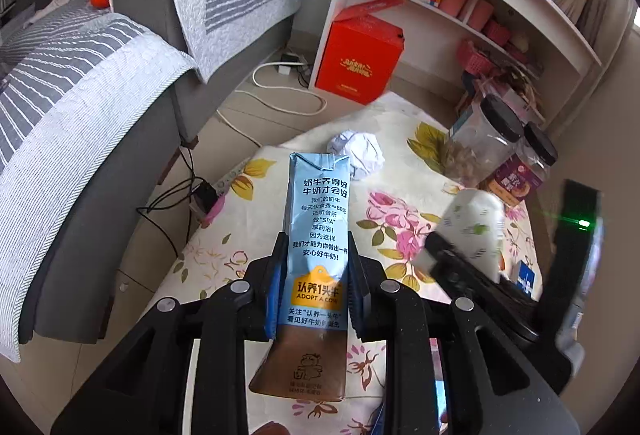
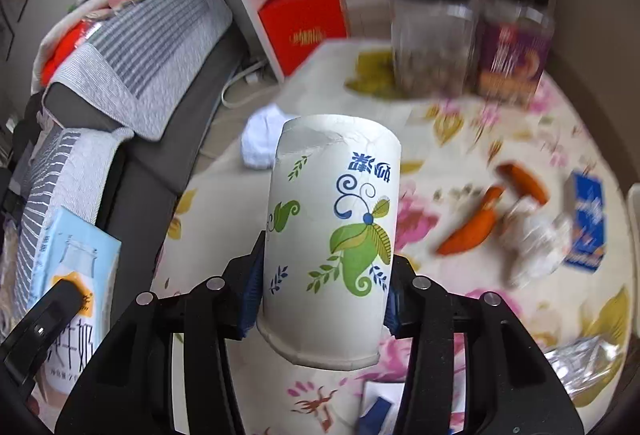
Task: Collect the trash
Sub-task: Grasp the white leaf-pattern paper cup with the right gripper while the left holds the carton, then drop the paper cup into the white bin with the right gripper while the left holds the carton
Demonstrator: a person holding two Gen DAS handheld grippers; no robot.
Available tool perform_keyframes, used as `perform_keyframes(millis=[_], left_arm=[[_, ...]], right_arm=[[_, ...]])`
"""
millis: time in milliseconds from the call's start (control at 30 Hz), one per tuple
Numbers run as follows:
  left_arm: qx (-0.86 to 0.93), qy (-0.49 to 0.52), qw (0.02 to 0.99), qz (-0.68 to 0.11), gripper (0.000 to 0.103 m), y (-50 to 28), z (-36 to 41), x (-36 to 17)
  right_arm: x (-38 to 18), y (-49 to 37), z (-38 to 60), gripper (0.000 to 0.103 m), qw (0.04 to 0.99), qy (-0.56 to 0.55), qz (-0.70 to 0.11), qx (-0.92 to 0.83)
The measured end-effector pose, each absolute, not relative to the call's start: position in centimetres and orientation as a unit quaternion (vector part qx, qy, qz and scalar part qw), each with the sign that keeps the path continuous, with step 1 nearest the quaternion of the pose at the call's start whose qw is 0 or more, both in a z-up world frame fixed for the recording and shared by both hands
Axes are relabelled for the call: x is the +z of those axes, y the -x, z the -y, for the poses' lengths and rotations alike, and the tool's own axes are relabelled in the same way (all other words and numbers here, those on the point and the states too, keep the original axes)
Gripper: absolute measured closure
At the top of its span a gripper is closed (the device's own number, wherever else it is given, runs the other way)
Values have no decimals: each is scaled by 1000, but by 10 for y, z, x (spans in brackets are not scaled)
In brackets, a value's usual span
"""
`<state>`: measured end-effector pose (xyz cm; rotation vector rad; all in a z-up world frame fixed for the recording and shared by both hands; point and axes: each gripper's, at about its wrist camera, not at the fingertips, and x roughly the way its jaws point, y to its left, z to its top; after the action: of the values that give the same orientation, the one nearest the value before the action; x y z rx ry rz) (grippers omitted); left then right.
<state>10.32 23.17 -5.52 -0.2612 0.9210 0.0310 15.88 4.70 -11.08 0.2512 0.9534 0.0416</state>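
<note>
A flattened blue milk carton (image 1: 318,235) stands between the pads of my left gripper (image 1: 318,267), which is shut on it above the flowered table (image 1: 248,259). My right gripper (image 2: 324,275) is shut on a white paper cup (image 2: 336,219) with green leaf print, held upside down above the table. From the left wrist view the cup (image 1: 476,223) and the right gripper show blurred at the right. In the right wrist view the carton (image 2: 72,275) appears at the lower left. A crumpled white paper ball (image 1: 356,151) lies on the table beyond the carton.
Two black-lidded clear jars (image 1: 480,139) stand at the table's far right. Orange peel pieces (image 2: 472,227), a clear plastic wrapper (image 2: 536,235), a small blue box (image 2: 586,223) and foil (image 2: 580,359) lie on the table. A grey sofa (image 1: 120,107), a red box (image 1: 358,55) and white shelves (image 1: 460,7) surround it.
</note>
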Motion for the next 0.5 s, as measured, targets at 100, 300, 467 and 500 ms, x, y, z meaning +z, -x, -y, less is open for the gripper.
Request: perform_keyframes(millis=[100, 300, 467, 500], left_arm=[[24, 115, 892, -437, 77, -103, -226, -54], [34, 108, 900, -422, 77, -101, -216, -53], [45, 100, 908, -405, 77, -97, -206, -48], [47, 100, 910, -400, 77, -96, -203, -47]], right_arm=[[-98, -154, -41, 58, 893, -108, -436, 17], [-78, -139, -31, 58, 917, -77, -391, 11], [-65, -126, -25, 57, 936, -39, -350, 3], [-63, -124, -24, 57, 938, -34, -344, 1]])
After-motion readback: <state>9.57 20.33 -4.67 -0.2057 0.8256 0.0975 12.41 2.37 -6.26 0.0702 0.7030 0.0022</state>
